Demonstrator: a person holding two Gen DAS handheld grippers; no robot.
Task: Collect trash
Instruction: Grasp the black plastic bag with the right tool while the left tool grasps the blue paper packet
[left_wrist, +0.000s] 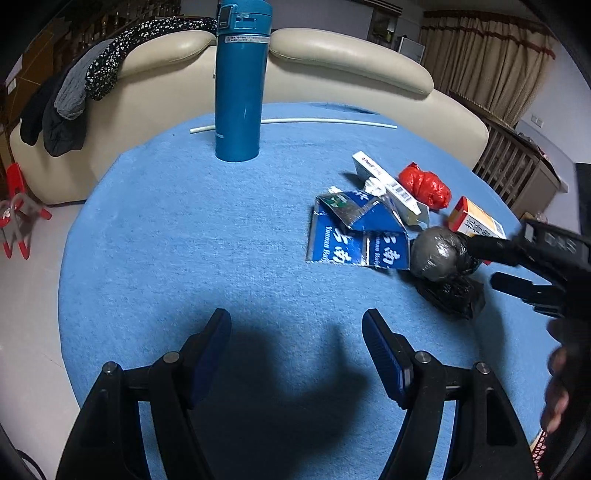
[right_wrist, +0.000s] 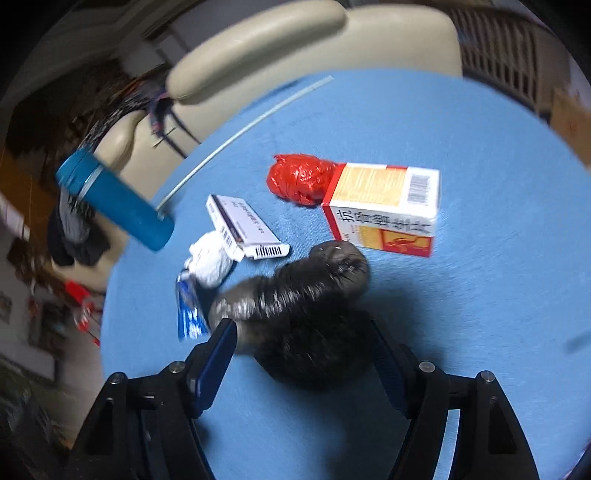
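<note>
Trash is still lying on the blue table (left_wrist: 155, 236); nothing looks collected yet. Landmark: the black bag bundle (right_wrist: 295, 295). Just behind it an orange-white box (right_wrist: 384, 206) is sitting, w/ a red bag ball (right_wrist: 299, 177) behind that. Left of the bundle are lying a torn blue carton (left_wrist: 354, 236), a white tissue wad (right_wrist: 210, 262) & a flat white box (right_wrist: 243, 225).

R gripper (right_wrist: 303, 354) is spread wide around the bundle, not squeezing yet. L gripper (left_wrist: 295, 350) is spread wide over bare table, holding nothing.

No trash bin is showing. R view is blurry. The teal bottle (left_wrist: 240, 81), far left of the bundle, is cut off on top.
</note>
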